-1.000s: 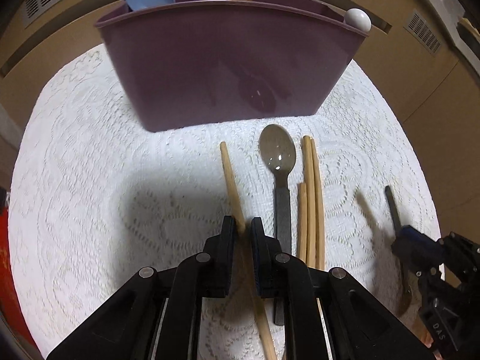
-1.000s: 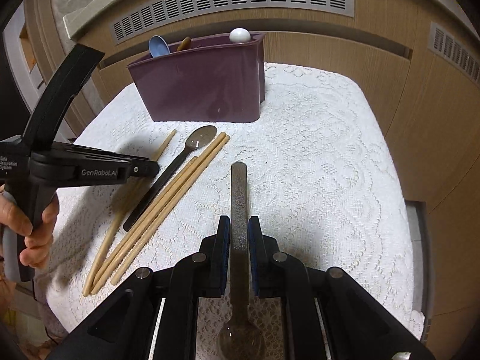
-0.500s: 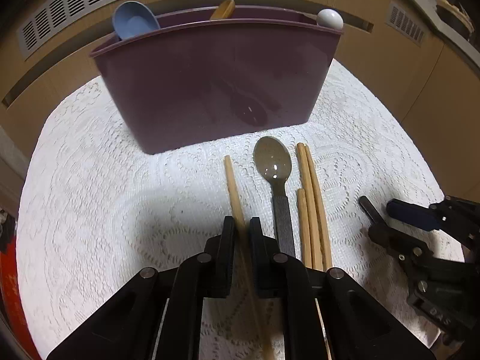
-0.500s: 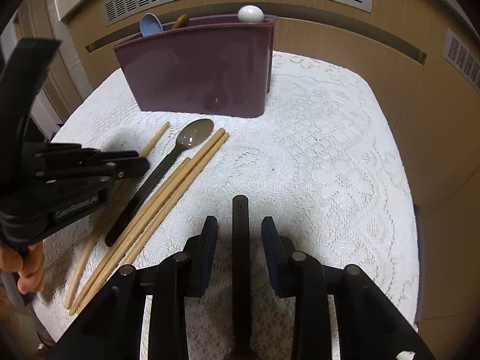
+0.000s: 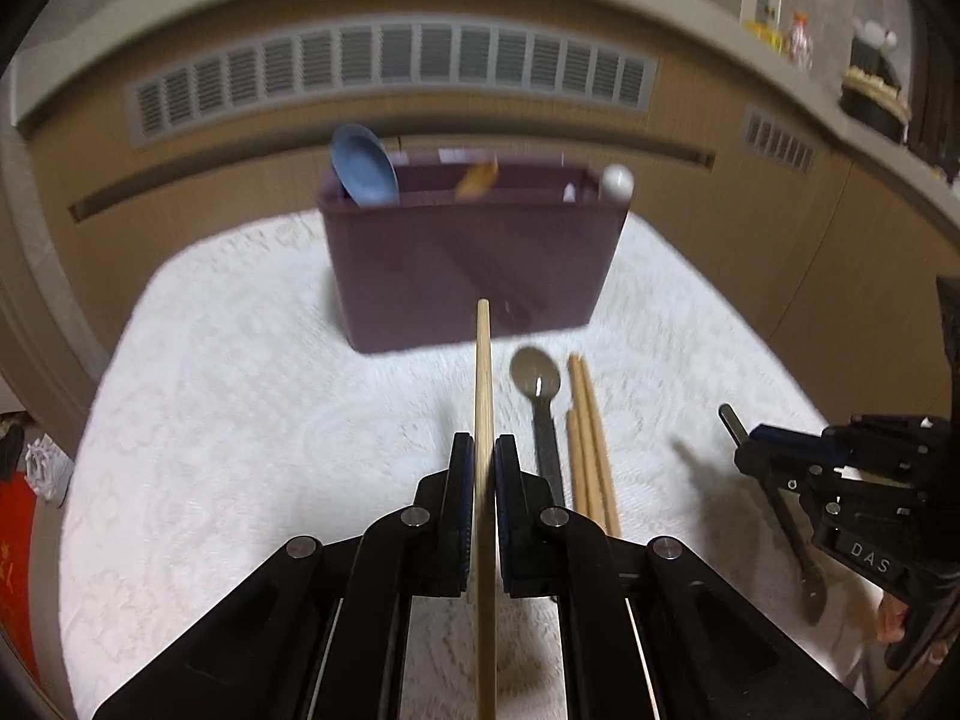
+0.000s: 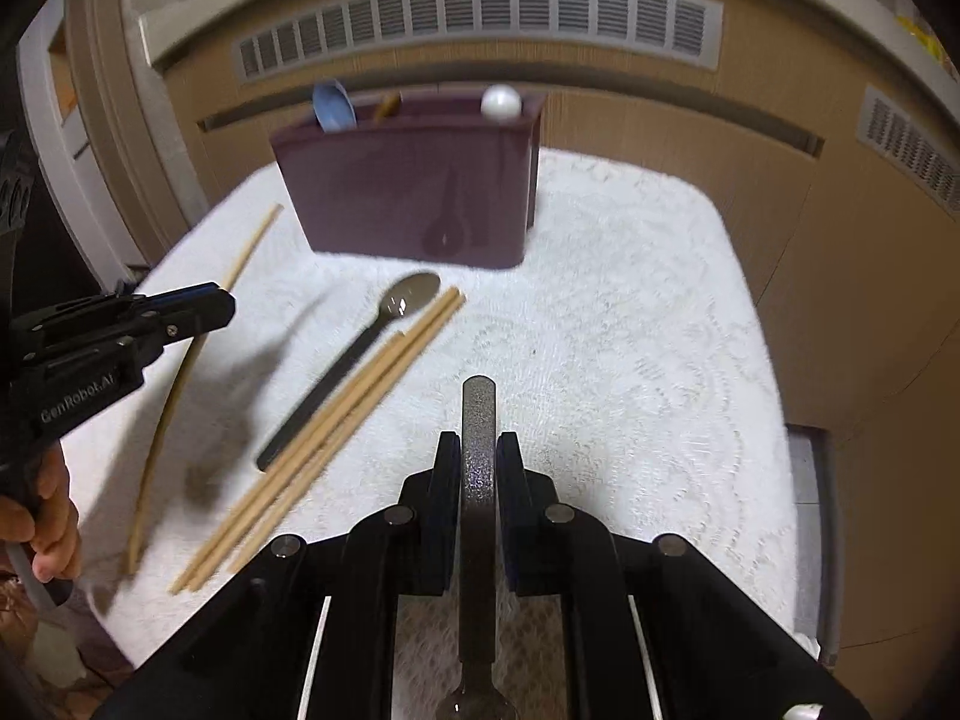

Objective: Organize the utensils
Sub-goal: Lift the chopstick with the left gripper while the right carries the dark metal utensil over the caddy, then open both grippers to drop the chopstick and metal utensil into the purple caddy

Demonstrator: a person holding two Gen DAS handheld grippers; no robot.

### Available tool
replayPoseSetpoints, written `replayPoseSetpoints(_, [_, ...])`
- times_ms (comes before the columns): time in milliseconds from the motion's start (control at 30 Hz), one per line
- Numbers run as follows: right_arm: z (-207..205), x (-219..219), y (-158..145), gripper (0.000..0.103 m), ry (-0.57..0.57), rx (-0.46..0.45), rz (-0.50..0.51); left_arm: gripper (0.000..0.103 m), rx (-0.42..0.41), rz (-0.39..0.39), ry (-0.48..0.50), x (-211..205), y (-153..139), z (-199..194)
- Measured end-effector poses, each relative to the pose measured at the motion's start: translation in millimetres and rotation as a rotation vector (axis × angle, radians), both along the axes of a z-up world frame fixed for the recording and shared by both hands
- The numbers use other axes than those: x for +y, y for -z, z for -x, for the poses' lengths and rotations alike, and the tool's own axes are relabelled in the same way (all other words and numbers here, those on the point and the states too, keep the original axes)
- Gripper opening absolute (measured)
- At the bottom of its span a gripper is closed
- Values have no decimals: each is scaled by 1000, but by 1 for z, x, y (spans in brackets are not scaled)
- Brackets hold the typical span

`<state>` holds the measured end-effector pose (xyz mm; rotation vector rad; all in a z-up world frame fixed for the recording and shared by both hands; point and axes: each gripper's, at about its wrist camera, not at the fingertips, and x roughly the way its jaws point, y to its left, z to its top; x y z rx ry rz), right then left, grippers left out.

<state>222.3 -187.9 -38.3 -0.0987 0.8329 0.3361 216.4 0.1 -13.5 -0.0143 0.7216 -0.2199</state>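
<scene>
While both tongs are pinched on something, none of what they carry has reached the holder yet. At the bottom middle of the left view, the left tongs [image 5: 478, 468] clamp a single wooden chopstick [image 5: 483, 396], whose tip points up the frame toward the purple holder [image 5: 474, 264]. At the bottom middle of the right view, the right tongs [image 6: 478, 468] have their jaws closing on the speckled handle of a dark spoon [image 6: 478, 420], the pads against it and the bowl end hanging below the frame.

Out on the white lace cloth [image 6: 630, 330], left of centre in the right view, lie a grey spoon [image 6: 384, 330] and, just beside it, three chopsticks [image 6: 336, 438] in a loose bundle. None of these has been picked up.

Standing in the holder at the upper middle are a blue spoon [image 5: 363, 165], an orange utensil [image 5: 477, 178] and something with a white round end [image 5: 618, 182]. By my reckoning about half is sorted: two pieces in hand, four left on the cloth
</scene>
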Motion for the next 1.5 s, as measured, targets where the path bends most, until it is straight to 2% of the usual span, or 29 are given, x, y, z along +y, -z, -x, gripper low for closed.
replayPoseSetpoints(133, [15,-6,-31,11,5,-75,-43,7,-91,47,-11,13,-37,18])
replayPoseSetpoints(233, [26,-7,-67,11,0,-175,-85,7,-192,88,-7,20,-76,30])
replayPoseSetpoints(367, [29,-2,-133,11,-26,-345,-117,7,-339,100,8,24,-133,33])
replayPoseSetpoints(533, [9,16,-210,11,-38,-545,-82,7,-506,79,6,23,-207,9])
replayPoseSetpoints(633, [-13,25,-241,11,-43,-595,-81,7,-543,85,5,27,-231,-12])
replayPoseSetpoints(733, [-37,33,-256,11,-34,-628,-74,7,-563,91,1,32,-246,-31])
replayPoseSetpoints(867, [-67,44,-257,11,-37,-622,-94,7,-554,107,-4,43,-253,-54])
replayPoseSetpoints(1033, [-102,59,-228,11,-26,-590,-85,7,-531,89,-18,45,-236,-78])
replayPoseSetpoints(1333, [-160,58,-147,11,20,-433,-133,7,-379,94,-32,44,-154,-125])
replayPoseSetpoints(1500, [-173,64,-97,11,19,-323,-114,7,-256,97,-34,42,-105,-141])
